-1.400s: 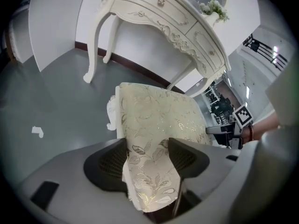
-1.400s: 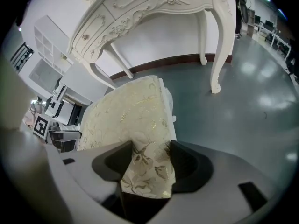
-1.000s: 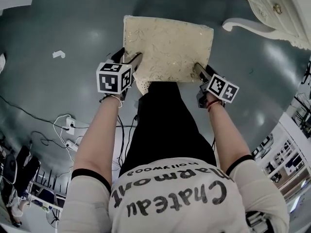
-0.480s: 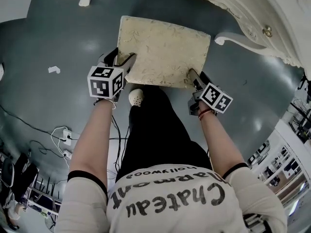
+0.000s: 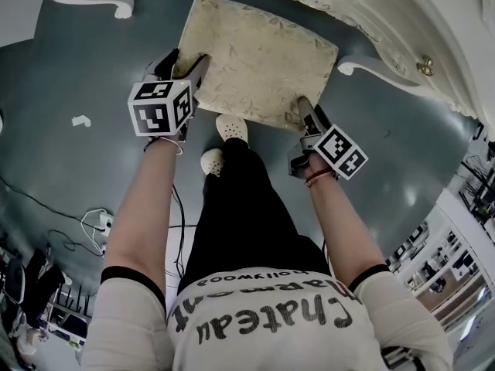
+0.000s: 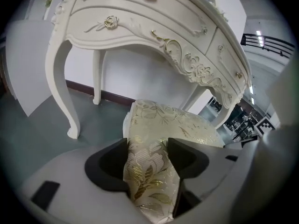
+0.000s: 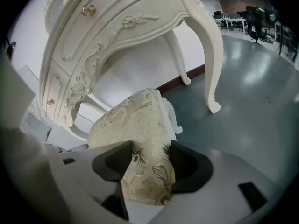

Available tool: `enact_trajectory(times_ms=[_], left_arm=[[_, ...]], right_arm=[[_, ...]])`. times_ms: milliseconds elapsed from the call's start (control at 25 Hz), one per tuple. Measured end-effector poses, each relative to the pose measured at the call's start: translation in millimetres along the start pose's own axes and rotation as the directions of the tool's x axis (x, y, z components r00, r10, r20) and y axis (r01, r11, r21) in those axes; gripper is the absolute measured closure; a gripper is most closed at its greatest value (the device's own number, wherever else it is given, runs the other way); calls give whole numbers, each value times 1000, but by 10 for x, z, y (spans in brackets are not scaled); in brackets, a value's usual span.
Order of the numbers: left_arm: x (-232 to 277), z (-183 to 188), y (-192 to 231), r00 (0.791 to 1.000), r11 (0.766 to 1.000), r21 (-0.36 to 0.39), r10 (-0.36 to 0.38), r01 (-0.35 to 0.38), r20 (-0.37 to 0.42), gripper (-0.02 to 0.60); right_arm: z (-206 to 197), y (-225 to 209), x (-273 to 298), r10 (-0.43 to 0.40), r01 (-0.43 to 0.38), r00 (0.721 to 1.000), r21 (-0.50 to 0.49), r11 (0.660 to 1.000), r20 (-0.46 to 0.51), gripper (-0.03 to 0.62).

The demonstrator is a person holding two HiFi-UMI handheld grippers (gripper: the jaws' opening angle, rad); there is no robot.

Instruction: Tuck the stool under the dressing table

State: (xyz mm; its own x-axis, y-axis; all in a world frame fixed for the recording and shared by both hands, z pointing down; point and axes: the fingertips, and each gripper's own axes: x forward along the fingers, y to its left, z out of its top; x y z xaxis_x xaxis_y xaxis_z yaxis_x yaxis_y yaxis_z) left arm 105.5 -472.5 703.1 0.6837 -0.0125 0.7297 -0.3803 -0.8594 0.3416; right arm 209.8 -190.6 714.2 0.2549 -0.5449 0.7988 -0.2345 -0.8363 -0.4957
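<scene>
Stool (image 5: 259, 60) nearer dressing table (image 5: 394, 33); cream, gold-floral.

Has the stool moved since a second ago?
Yes. In the head view the stool has gone forward, away from the white floor scrap and up to the dressing table front.

Cream gold-floral stool (image 5: 259, 56); white dressing table (image 6: 154, 29); grey floor (image 5: 85, 68).

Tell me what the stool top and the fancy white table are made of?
The stool top looks like woven cloth, cream with shiny gold flowers. The dressing table is probably painted wood, creamy white with carved curls. Its knobs look like gold metal.
</scene>
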Motion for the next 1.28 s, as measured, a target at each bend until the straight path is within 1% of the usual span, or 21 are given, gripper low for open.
enact_trajectory(times_ms=[200, 400, 600, 720, 920, 1160, 1280], left_arm=[[120, 239, 73, 999, 999, 22, -24, 24, 25, 305], [239, 461, 213, 997, 1000, 9, 0, 0, 81, 305], [378, 616, 403, 990, 1000, -3, 16, -16, 138, 305], [436, 725, 488, 984, 1000, -4, 21, -20, 179, 305], [501, 841, 598, 964, 1000, 2, 26, -27, 263, 305], [489, 892, 606, 953, 998, 32, 42, -54, 299, 305], [497, 958, 616, 945, 995, 58, 58, -81, 321, 305]], right_arm=[[152, 120, 97, -28, 31, 996, -26, 999, 79, 321], [464, 289, 339, 19, -13, 994, -58, 998, 112, 321], [687, 442, 609, 60, -46, 987, -98, 994, 146, 323], [822, 544, 729, 80, -57, 982, -135, 989, 173, 324], [983, 663, 885, 116, -81, 972, -175, 981, 202, 326], [1031, 699, 880, 157, -116, 960, -181, 977, 232, 330], [1082, 729, 895, 169, -127, 955, -180, 976, 244, 333]])
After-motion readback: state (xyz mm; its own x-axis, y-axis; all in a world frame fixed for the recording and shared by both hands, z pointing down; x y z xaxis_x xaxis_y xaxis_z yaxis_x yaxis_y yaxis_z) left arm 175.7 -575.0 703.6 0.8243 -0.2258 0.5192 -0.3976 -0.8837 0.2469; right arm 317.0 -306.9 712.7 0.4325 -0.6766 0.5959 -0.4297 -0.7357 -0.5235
